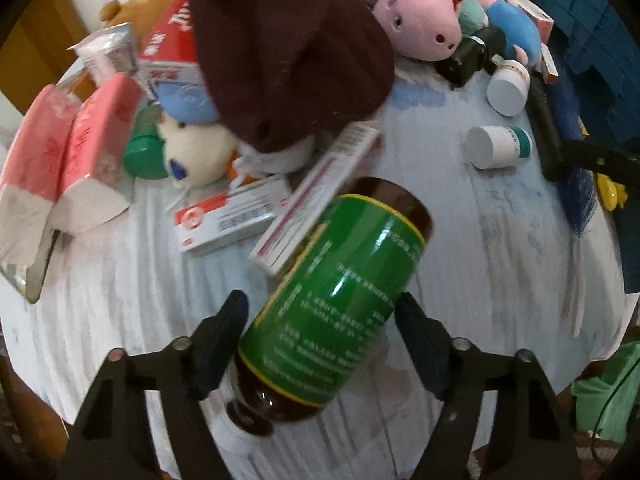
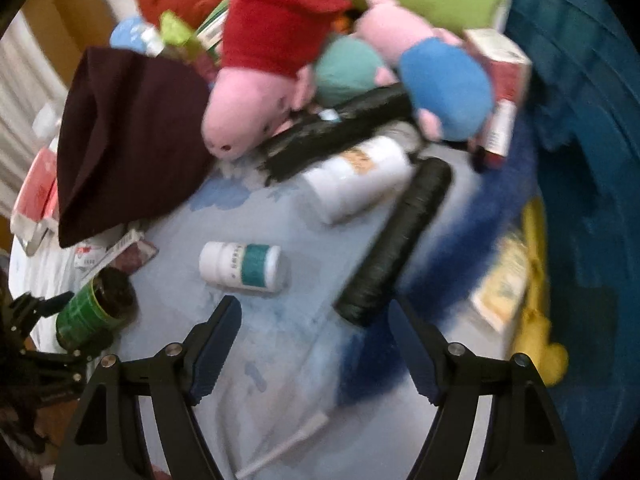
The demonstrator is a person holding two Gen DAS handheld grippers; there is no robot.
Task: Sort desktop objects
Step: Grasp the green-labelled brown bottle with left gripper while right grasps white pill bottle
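My left gripper (image 1: 320, 312) has its jaws around a brown glass bottle with a green label (image 1: 336, 300), lying tilted over the white tablecloth (image 1: 120, 280); the bottle also shows in the right wrist view (image 2: 94, 304). A pink-striped box (image 1: 320, 196) leans on the bottle's far end. My right gripper (image 2: 314, 316) is open and empty above the cloth, a small white bottle with a teal band (image 2: 242, 266) just ahead of it and a black cylinder (image 2: 396, 240) by its right finger.
A dark maroon cloth (image 1: 288, 48), pink pig plush (image 1: 420, 20), pink tissue packs (image 1: 68, 148), medicine boxes (image 1: 232, 212), white bottles (image 1: 498, 146) and a white plush (image 1: 196, 152) crowd the far side. A larger white bottle (image 2: 356, 180), yellow item (image 2: 536, 300) and blue fabric (image 2: 580, 160) lie right.
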